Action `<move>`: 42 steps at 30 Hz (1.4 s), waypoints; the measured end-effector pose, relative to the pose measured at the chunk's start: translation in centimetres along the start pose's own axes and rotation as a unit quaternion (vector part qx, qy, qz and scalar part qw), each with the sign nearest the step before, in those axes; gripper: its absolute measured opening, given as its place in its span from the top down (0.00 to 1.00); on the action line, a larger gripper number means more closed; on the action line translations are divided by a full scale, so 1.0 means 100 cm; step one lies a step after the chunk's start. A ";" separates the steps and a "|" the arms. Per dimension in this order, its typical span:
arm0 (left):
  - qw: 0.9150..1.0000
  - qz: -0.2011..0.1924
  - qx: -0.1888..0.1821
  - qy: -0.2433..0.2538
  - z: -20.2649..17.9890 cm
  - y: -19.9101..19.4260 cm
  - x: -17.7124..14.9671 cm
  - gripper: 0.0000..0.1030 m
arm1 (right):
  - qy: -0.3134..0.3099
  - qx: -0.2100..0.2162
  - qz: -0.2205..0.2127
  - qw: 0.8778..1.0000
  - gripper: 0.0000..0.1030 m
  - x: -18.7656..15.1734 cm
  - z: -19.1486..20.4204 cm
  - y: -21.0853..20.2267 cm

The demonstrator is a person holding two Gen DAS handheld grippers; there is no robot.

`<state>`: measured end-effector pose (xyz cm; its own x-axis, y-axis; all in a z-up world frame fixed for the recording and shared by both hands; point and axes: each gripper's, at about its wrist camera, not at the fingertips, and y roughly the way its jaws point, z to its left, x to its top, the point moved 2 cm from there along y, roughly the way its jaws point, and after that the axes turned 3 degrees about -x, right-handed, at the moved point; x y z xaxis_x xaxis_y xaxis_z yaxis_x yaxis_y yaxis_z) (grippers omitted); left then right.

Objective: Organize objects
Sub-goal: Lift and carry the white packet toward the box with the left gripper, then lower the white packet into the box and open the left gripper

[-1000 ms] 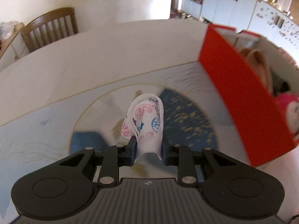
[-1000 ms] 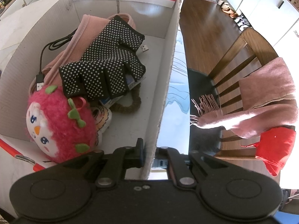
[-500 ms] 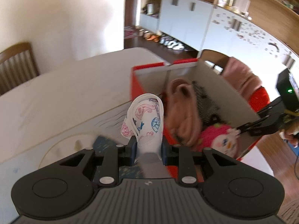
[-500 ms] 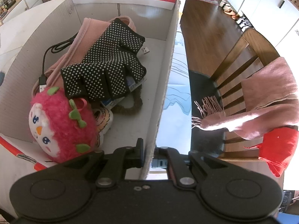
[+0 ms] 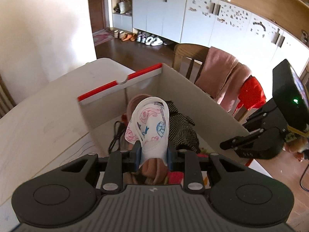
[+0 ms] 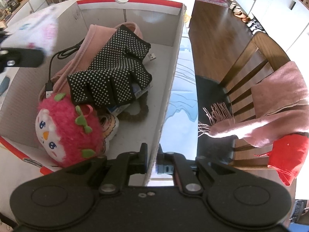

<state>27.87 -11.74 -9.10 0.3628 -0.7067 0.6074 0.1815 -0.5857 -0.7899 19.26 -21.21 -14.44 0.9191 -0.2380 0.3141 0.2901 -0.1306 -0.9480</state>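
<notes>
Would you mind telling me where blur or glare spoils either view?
Right wrist view: the left gripper and its white cartoon-print mask are motion-blurred; sunlight glares off the glossy tabletop. Left wrist view: sharp, the pale wall overexposed.

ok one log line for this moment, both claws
left claw: shut on printed mask, above box | right claw: shut on box wall | mask not released
</notes>
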 end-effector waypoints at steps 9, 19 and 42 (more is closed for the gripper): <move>0.999 0.027 -0.001 0.028 -0.017 0.037 0.020 0.76 | 0.001 0.005 -0.001 1.000 0.94 0.000 -0.001 0.000; 0.997 0.062 0.009 0.036 -0.022 0.069 0.023 0.76 | 0.004 0.008 -0.002 1.000 0.93 -0.001 -0.002 0.000; 0.998 0.063 0.007 -0.007 -0.008 0.071 0.012 0.25 | 0.002 0.011 -0.011 1.000 0.92 -0.004 -0.002 -0.007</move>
<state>28.84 -17.07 -13.87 0.3970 -0.7688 0.5013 0.1453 -0.4866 -0.8614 18.65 -21.20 -13.90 0.9113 -0.2383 0.3356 0.3165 -0.1157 -0.9415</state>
